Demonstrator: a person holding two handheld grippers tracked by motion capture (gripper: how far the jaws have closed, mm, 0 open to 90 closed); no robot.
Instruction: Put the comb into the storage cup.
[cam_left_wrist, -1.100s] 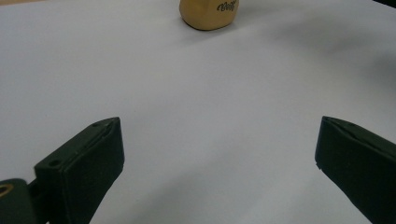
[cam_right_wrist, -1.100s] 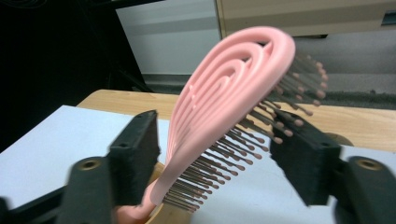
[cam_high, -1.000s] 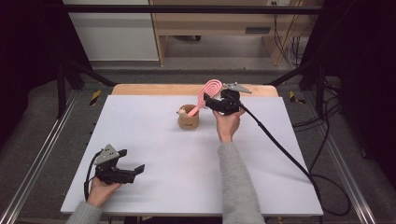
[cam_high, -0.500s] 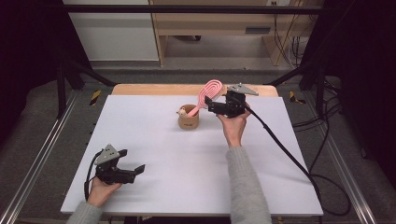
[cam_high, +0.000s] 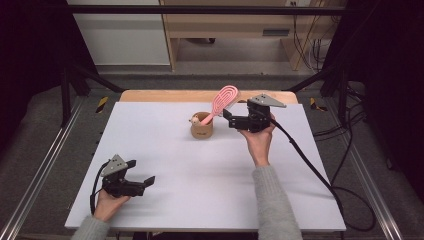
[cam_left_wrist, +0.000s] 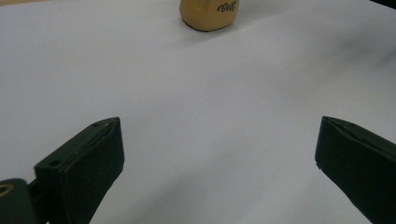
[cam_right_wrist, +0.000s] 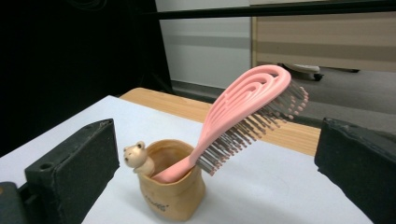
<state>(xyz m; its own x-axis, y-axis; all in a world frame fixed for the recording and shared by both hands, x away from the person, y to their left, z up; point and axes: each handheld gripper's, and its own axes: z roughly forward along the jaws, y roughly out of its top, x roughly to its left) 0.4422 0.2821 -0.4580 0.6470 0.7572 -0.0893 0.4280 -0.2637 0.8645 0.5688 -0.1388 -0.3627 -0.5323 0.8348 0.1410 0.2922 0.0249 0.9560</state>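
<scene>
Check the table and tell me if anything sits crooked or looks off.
Nothing is spilled or broken. The pink hairbrush stands handle-down in the tan cup, leaning well out over the rim instead of upright. A small bear figure perches on the cup's edge. The right tool is open beside it.

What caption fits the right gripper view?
Pink hairbrush leaning handle-down in a tan cup with a bear figure, seen between open jaws.

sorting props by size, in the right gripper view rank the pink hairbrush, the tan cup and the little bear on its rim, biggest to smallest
1. pink hairbrush, clearly the longest.
2. tan cup, cut off at the bottom edge.
3. little bear, smallest.
All three sit together, so nearness hardly skews this.
</scene>
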